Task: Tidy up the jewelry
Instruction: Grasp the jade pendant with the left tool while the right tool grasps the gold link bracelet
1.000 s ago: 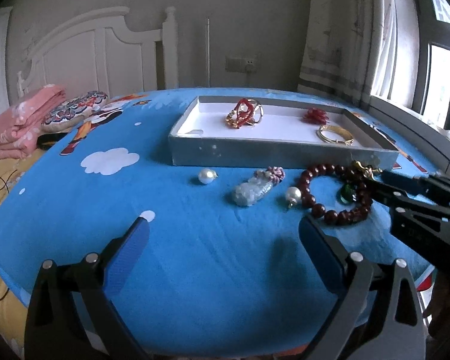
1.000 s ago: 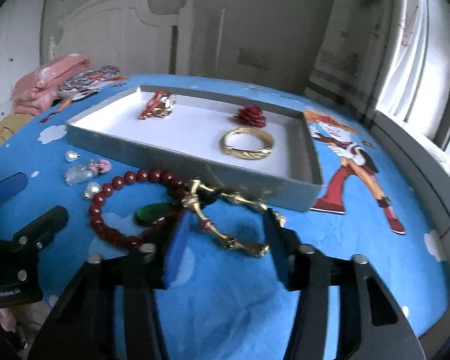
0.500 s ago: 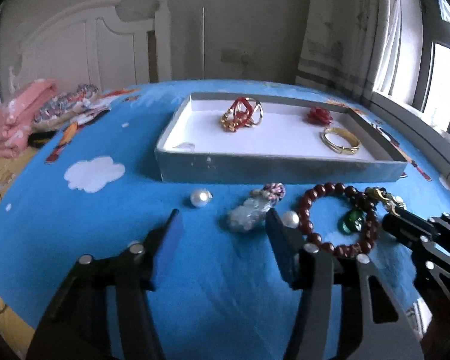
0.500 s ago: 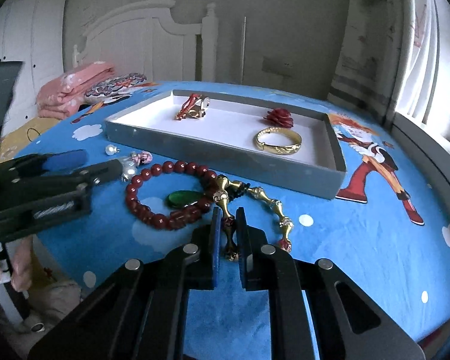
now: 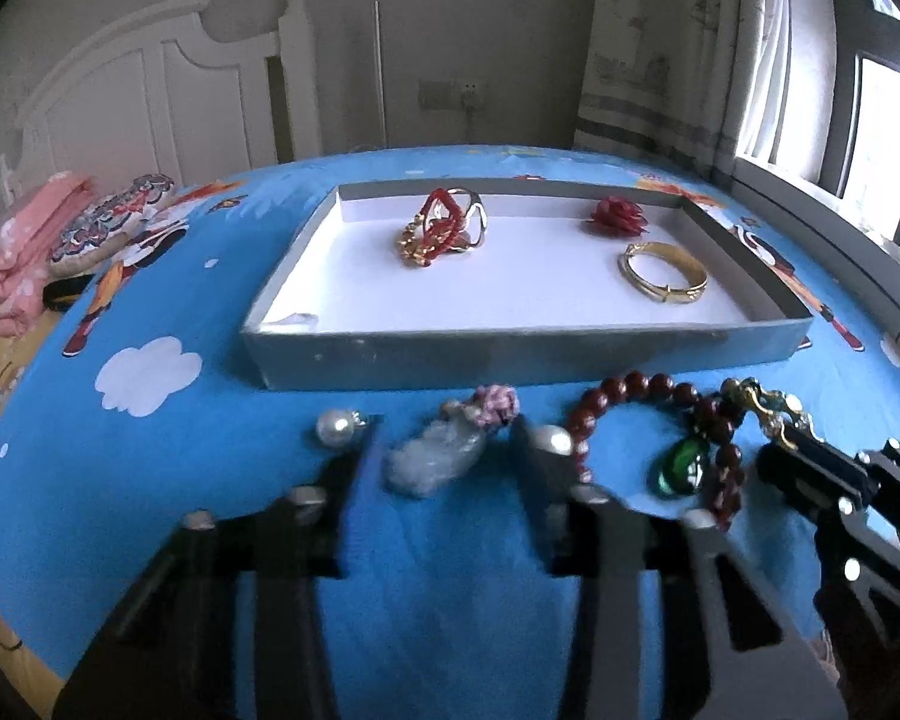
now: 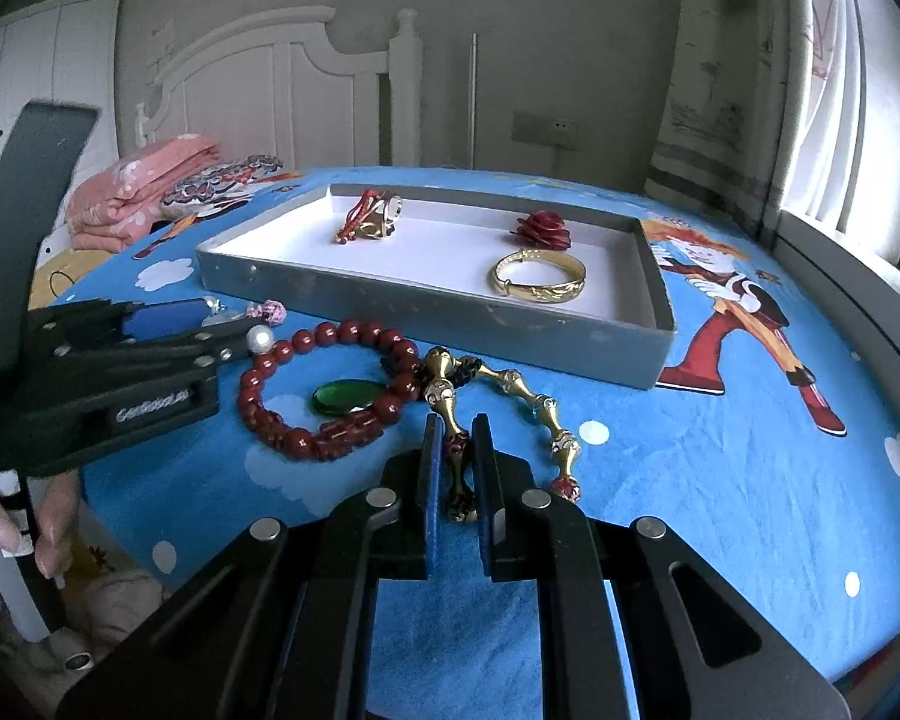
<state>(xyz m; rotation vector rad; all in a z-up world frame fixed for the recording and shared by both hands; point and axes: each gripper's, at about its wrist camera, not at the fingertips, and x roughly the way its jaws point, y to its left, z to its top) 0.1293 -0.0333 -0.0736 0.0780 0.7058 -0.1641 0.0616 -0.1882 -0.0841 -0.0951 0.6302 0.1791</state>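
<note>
Low over the bed, right gripper (image 6: pixel 453 468) around gold bracelet (image 6: pixel 498 414).

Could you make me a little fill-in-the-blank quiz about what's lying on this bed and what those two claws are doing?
1. The gold bangle lies inside the ____.
2. The right gripper is shut on the ____ chain.
3. The green stone lies inside the ring of ____ beads.
4. The left gripper straddles the pale ____.

Missing words: tray; gold; red; pendant
</note>
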